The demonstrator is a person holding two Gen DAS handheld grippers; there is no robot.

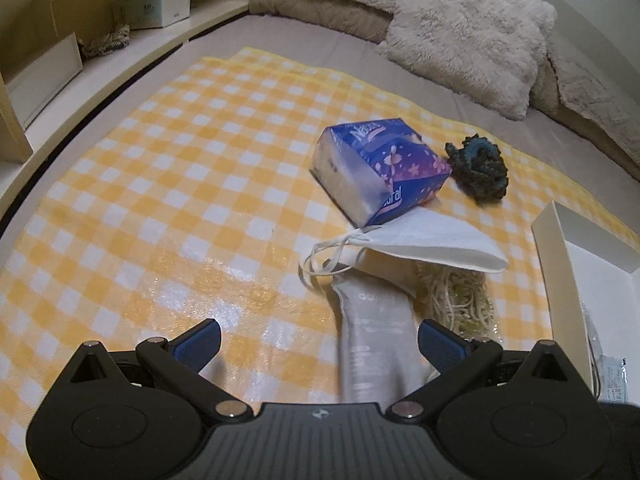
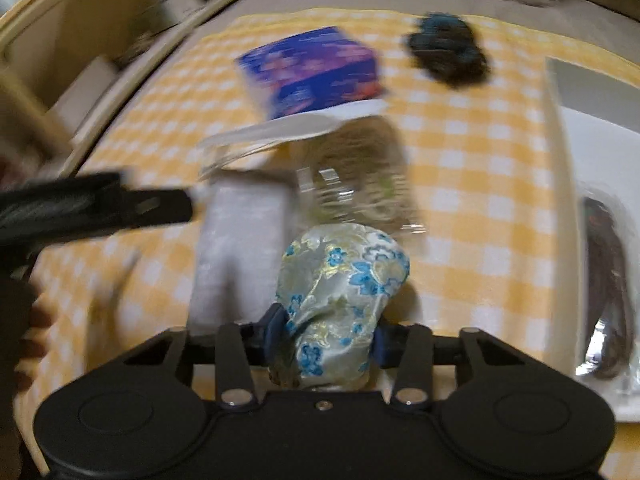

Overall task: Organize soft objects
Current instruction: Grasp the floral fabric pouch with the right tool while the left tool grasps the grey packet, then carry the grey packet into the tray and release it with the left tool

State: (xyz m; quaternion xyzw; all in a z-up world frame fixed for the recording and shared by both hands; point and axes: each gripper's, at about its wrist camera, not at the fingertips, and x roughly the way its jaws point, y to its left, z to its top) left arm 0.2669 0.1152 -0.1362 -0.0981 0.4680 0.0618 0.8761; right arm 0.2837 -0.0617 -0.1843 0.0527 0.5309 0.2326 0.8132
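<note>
On the yellow checked cloth [image 1: 168, 184] lie a blue tissue pack [image 1: 378, 170], a dark teal crocheted piece [image 1: 478, 170], a white face mask [image 1: 432, 246], a grey sock [image 1: 374, 340] and a bag of pale string [image 1: 456, 296]. My left gripper [image 1: 320, 344] is open just above the cloth, the sock lying between its fingers untouched. My right gripper [image 2: 330, 340] is shut on a pale silk pouch with blue flowers [image 2: 340, 288], held above the cloth. The right wrist view is blurred. The other gripper [image 2: 96, 208] shows at its left.
A white box [image 1: 560, 280] stands open at the right edge of the cloth, with a dark packaged item [image 2: 608, 300] inside. Fluffy pillows [image 1: 468, 32] lie at the bed's far end. A wooden shelf [image 1: 100, 40] with a tissue box [image 1: 156, 6] runs along the left.
</note>
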